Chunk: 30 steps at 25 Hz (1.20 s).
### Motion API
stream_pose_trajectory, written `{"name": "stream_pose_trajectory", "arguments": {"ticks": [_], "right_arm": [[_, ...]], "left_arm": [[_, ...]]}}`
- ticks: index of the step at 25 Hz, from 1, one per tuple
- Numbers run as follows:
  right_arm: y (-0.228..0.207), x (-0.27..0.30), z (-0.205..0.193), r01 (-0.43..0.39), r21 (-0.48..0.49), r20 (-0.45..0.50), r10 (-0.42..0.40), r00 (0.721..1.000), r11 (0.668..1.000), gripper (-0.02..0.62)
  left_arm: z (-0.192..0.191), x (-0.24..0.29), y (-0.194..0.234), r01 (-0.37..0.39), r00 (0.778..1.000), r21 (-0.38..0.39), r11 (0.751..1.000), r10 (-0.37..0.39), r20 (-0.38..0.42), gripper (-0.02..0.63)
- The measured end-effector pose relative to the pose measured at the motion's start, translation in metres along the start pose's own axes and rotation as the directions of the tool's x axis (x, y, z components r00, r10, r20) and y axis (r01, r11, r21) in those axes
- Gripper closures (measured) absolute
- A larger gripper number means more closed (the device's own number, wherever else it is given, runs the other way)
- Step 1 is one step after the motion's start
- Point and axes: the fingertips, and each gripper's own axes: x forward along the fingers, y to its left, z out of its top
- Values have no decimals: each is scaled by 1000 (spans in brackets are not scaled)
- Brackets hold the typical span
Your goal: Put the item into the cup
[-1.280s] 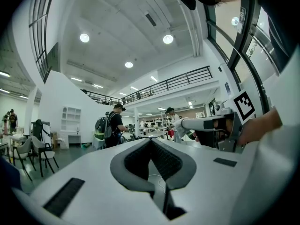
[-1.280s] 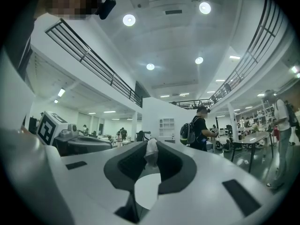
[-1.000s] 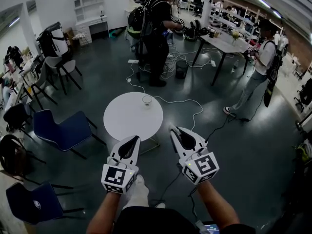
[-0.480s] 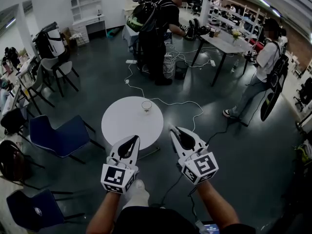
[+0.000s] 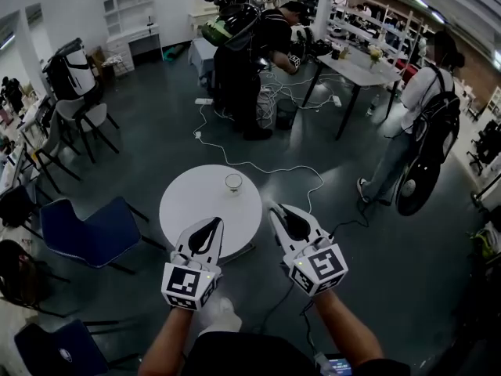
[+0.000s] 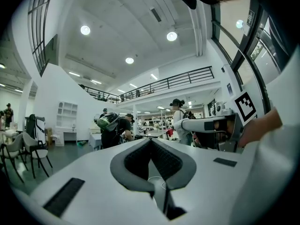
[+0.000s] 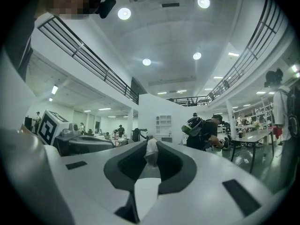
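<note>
A clear glass cup (image 5: pixel 233 182) stands near the far edge of a round white table (image 5: pixel 192 210). Both grippers are held level in front of me, short of the table's near rim. My right gripper (image 5: pixel 275 208) is shut on a small pale crumpled item (image 7: pixel 151 150), which is pinched at the fingertips in the right gripper view. My left gripper (image 5: pixel 213 222) has its jaws together with nothing between them (image 6: pixel 151 141). The cup lies ahead of and between the two grippers.
Blue chairs (image 5: pixel 90 229) stand left of the table. Cables (image 5: pixel 258 165) run over the dark floor behind it. People with backpacks stand at a long desk (image 5: pixel 356 65) further back, and one person (image 5: pixel 415 124) stands at the right.
The table and cup have drawn closer to me and sit lower in the head view. Both grippers keep the same pose. The people at the back have shifted.
</note>
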Motion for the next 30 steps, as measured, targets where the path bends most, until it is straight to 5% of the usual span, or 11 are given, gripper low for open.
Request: {"name": "stream_pose_trajectory", "arguments": {"ticks": [10,30], "right_arm": [[-1,90,14,18,4,3,-18,1000,1000,534],[-2,198,-6,51,4,-17,-51,999,999,534]], "left_arm": [[6,32,83,30,1000,-16,999,-30,-7,591],[-14,71,182,69,998,-18,997,-69,-8,591]]}}
